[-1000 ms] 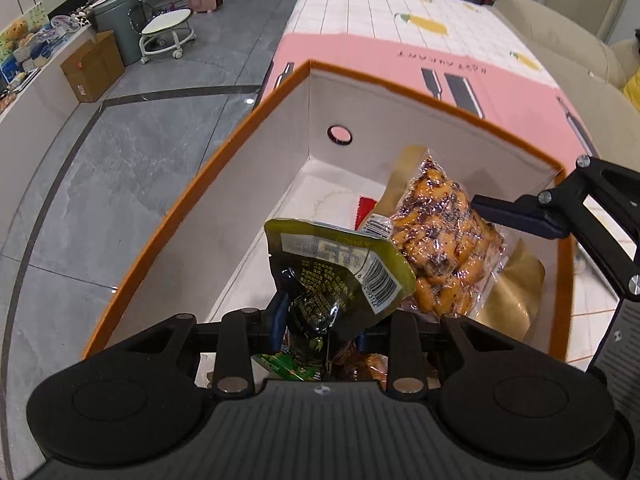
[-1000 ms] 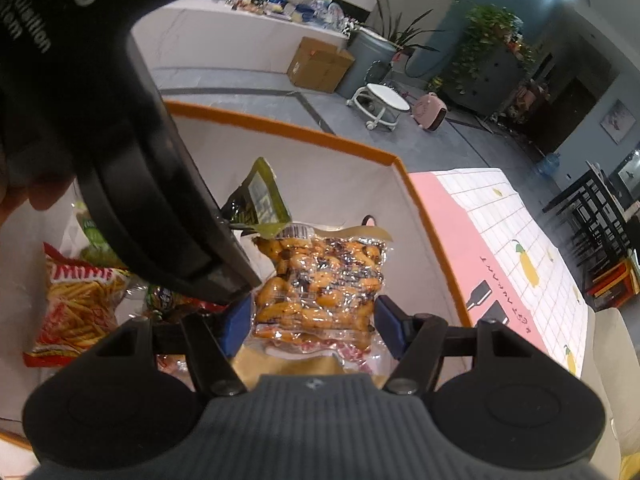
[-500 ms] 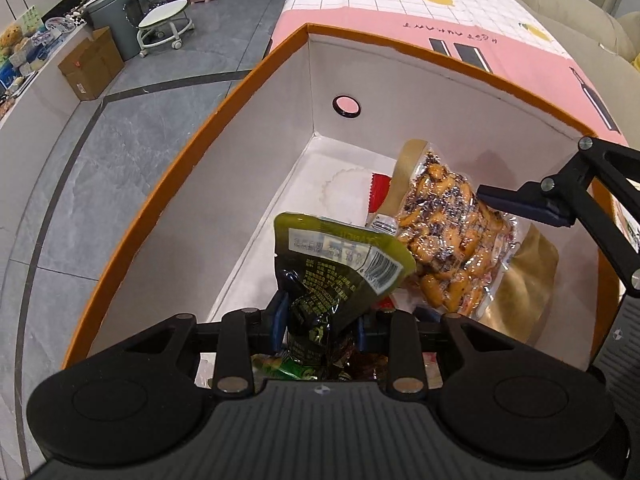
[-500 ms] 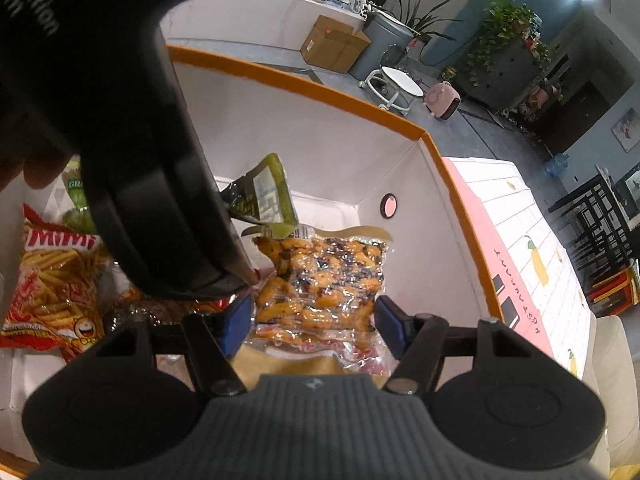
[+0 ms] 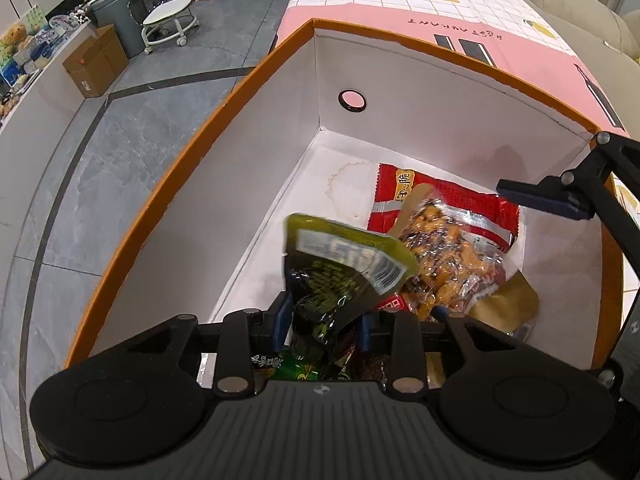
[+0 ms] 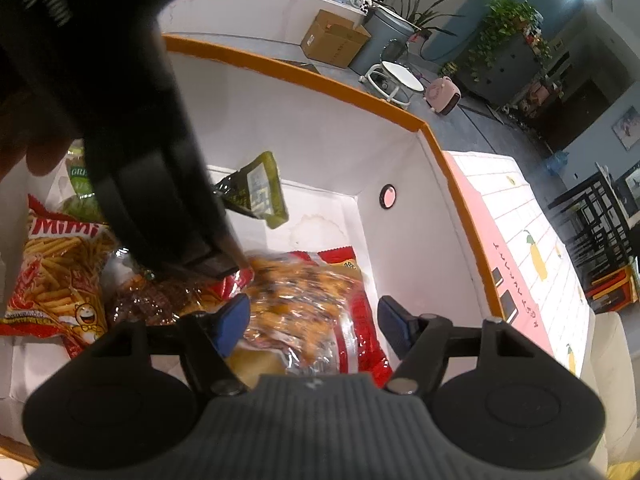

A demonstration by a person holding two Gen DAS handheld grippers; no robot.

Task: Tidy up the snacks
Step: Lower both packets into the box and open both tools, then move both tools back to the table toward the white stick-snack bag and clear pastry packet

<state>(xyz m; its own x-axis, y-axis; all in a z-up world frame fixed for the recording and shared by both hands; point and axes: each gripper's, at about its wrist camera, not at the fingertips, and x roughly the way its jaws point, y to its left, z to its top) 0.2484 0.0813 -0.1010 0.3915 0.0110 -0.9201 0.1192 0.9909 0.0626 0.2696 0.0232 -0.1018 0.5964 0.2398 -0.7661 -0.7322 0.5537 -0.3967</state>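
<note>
An orange-rimmed white box [image 5: 160, 200] holds the snacks. My left gripper [image 5: 323, 322] hangs over its near end, jaws opening. A dark green packet [image 5: 340, 264] stands tilted between its fingers, its top blurred, and the pads look loose on it. A clear pack of orange snacks [image 5: 448, 256] lies on a red packet [image 5: 452, 200] on the box floor. My right gripper [image 6: 316, 316] hovers over that clear pack [image 6: 304, 296], its jaws opening and not touching it. The green packet [image 6: 256, 192] juts out from under the left gripper's black housing [image 6: 132, 140].
A red bag of fries-like sticks [image 6: 52, 272] and a brown snack pack [image 6: 160, 296] lie at the box's near end. The box [image 6: 320, 76] sits on a pink tablecloth [image 5: 400, 0]. On the grey floor are a cardboard carton [image 5: 96, 60] and a white stool [image 5: 168, 20].
The clear orange pack has left the right gripper and dropped onto the red packet. Both grippers' jaws have widened. The green packet stays between the left fingers.
</note>
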